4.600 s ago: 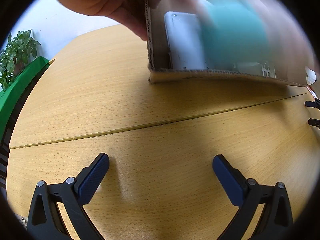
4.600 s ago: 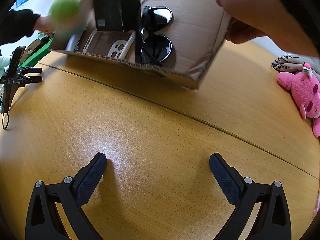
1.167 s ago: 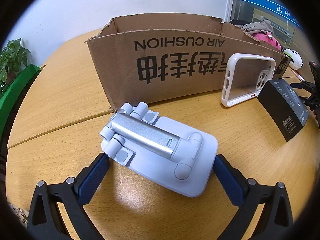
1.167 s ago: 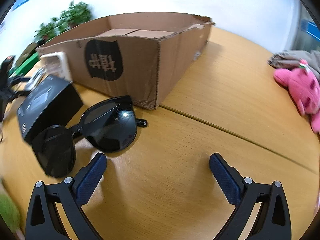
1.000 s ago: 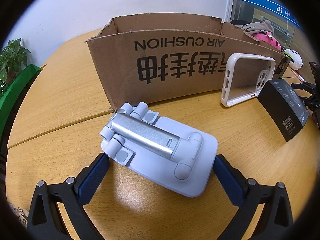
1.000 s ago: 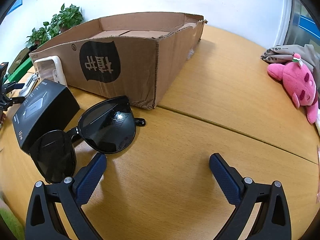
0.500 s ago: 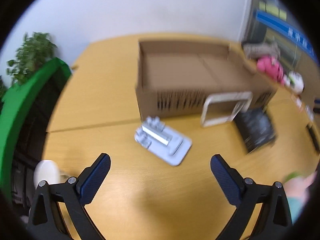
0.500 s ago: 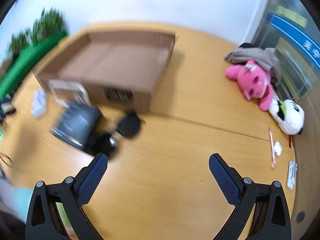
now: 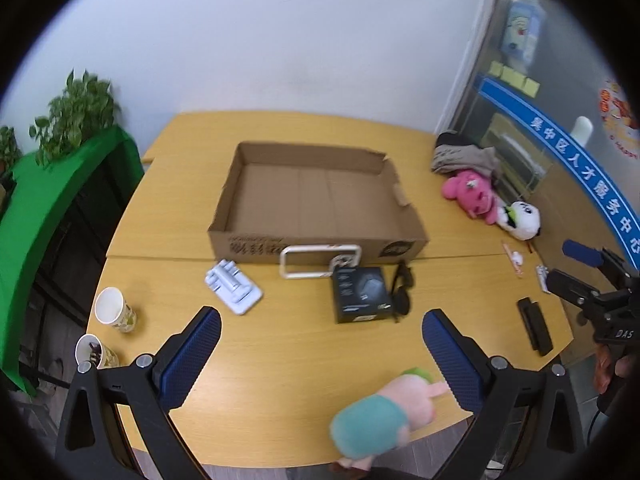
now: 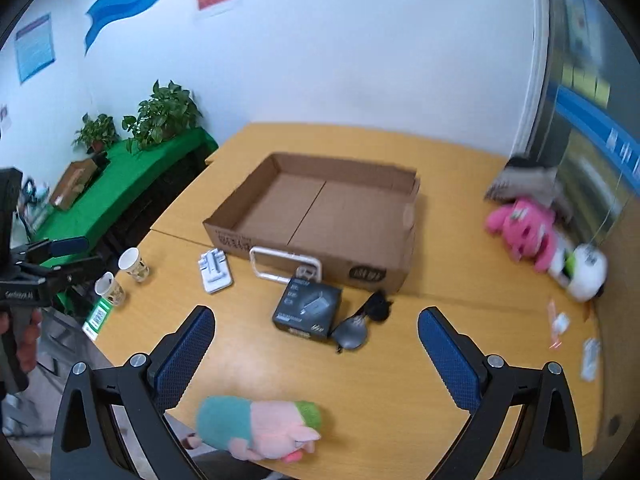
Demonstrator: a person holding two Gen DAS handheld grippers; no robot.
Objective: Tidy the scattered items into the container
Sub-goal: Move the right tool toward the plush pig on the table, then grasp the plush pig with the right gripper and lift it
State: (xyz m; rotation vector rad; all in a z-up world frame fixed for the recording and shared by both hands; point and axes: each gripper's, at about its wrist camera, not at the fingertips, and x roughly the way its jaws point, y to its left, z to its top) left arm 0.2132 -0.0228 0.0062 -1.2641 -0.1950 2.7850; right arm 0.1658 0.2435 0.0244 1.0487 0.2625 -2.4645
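An empty cardboard box [image 9: 320, 188] [image 10: 332, 204] stands on the yellow table. In front of it lie a white phone stand [image 9: 234, 288] [image 10: 215, 271], a white phone case [image 9: 319, 260] [image 10: 285, 263] leaning on the box, a black carton [image 9: 360, 295] [image 10: 307, 311] and black sunglasses [image 9: 401, 292] [image 10: 362, 320]. A teal-and-pink plush [image 9: 380, 416] [image 10: 260, 426] lies at the near edge. My left gripper [image 9: 320, 356] and right gripper [image 10: 316, 356] are both open, empty and held high above the table.
Two paper cups [image 9: 114, 312] [image 10: 134, 264] stand at the table's left edge. A pink plush [image 9: 470, 194] [image 10: 528, 232], a panda plush [image 9: 520, 220] and a folded cloth [image 9: 464, 156] lie at the right. A black device [image 9: 534, 326] lies near the right edge. A green-covered bench with plants [image 10: 132, 184] stands left.
Both grippers have risen and pulled back from the table, so the whole table now shows. The items and the box have not moved.
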